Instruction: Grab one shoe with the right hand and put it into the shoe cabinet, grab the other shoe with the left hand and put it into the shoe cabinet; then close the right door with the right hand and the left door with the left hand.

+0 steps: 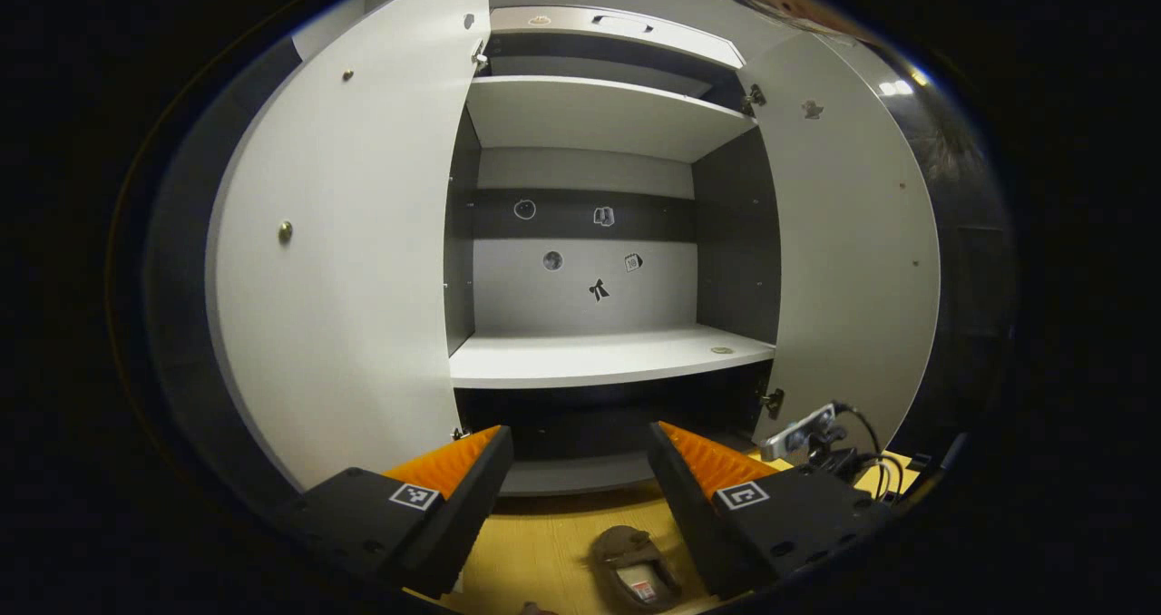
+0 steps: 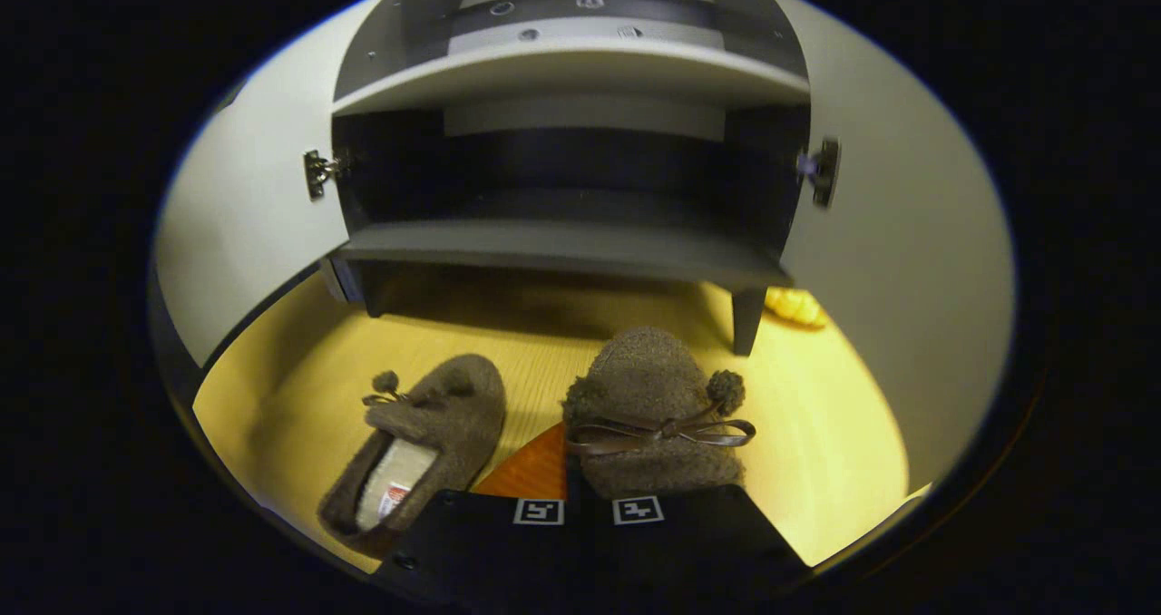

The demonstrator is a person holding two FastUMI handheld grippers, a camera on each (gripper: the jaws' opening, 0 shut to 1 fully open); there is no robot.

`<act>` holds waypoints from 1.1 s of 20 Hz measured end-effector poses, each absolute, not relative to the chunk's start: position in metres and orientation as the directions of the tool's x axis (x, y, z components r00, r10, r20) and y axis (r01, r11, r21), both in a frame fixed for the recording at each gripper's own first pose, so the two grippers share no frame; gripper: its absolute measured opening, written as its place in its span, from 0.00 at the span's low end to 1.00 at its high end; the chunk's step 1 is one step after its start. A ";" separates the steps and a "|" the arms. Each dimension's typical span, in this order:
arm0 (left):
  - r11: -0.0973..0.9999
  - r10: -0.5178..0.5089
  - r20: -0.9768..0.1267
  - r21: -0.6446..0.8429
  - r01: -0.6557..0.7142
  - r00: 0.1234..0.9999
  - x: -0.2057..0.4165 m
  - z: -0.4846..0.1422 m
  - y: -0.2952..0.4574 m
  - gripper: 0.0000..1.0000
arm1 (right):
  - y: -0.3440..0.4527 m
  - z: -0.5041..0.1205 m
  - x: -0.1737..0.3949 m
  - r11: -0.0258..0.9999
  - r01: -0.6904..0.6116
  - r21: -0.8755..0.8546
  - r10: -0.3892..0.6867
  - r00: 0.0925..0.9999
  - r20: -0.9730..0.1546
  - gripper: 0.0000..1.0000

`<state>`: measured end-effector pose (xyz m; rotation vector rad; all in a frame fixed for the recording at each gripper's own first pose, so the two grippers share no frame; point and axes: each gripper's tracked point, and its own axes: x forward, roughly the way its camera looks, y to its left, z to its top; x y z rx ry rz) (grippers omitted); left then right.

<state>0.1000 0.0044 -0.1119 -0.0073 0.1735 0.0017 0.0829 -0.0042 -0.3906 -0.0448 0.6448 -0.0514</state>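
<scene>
Two shoes: the right gripper (image 2: 588, 470) is clamped on one shoe (image 2: 655, 415) just before the open cabinet (image 2: 571, 243), next needing a forward carry onto a shelf; the second shoe (image 2: 417, 447) lies on the floor beneath the wide-open left gripper (image 1: 580, 470).

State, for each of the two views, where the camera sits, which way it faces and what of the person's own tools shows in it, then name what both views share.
Left gripper view: rides on the left tool, held high, facing straight into the open shoe cabinet; its fingers stand apart.
Right gripper view: rides on the right tool, held low, tilted down at the floor; its fingers are closed on the right slipper.
Shared: the cabinet, both open doors, the left slipper.
</scene>
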 end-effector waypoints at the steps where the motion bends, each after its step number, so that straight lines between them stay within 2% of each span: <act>1: 1.000 -0.003 -0.168 -0.011 0.001 0.986 0.096 -0.108 0.003 0.95 | 0.001 -0.367 0.087 0.999 0.034 -0.038 -0.050 0.820 -0.571 0.05; 8: 0.999 -0.032 -0.144 -0.018 0.029 0.989 0.061 -0.084 -0.007 0.95 | 0.004 -0.215 0.135 0.998 0.064 0.004 -0.058 0.929 -0.366 0.05; 16: 0.993 -0.039 -0.176 -0.120 0.017 0.984 0.026 -0.084 -0.012 0.95 | -0.017 -0.084 0.248 0.991 0.126 -0.032 -0.130 0.971 -0.198 0.05; 19: 0.991 -0.047 -0.187 -0.135 0.022 0.981 0.023 -0.087 -0.015 0.95 | -0.024 -0.054 0.297 0.989 0.143 -0.034 -0.146 0.976 -0.163 0.05; 22: 0.991 -0.041 -0.205 -0.134 0.014 0.978 0.023 -0.093 -0.012 0.95 | -0.032 -0.055 0.342 0.990 0.142 -0.016 -0.142 0.970 -0.197 0.05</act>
